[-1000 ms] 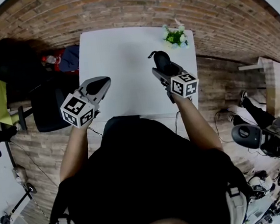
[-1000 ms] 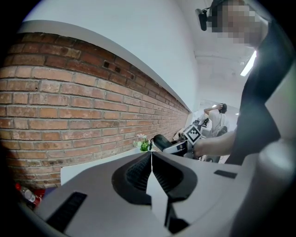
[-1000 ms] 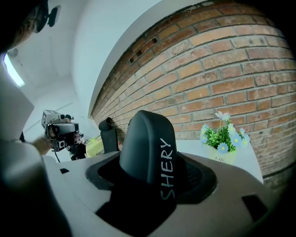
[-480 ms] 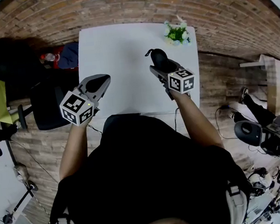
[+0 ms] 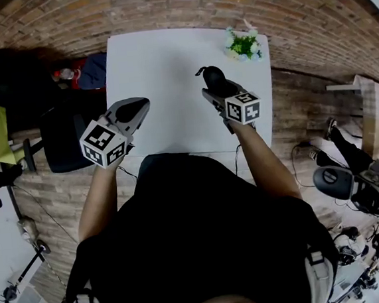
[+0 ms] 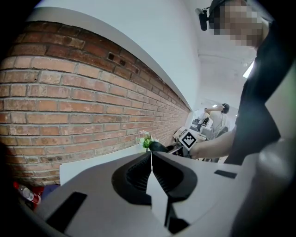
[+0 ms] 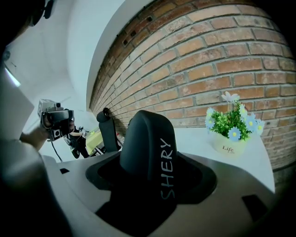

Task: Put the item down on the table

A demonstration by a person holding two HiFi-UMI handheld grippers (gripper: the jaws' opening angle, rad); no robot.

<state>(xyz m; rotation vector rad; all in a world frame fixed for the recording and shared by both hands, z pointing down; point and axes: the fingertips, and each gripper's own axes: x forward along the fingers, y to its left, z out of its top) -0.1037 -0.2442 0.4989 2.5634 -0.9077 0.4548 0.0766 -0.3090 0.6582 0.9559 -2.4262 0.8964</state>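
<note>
Nearest, the left gripper (image 5: 129,111) hangs over the near left edge of the white rectangular tabletop (image 5: 160,57). Its jaws are pressed together with nothing between them. A black office chair (image 5: 60,141) stands just beside that edge.

The right gripper (image 5: 214,87) is over the right half of the tabletop, with its jaws clamped on the black, smooth, round-ended item (image 7: 148,139). The item has a matte surface and grey lettering, "SHERY", down its side. A small loop shows at its far tip in the head view. Whether it touches the tabletop cannot be told.

Open white surface spreads ahead and to the left of the item. A small white pot of blue and white flowers (image 5: 244,45) sits at the far right corner, against the red brick wall (image 7: 217,55).
</note>
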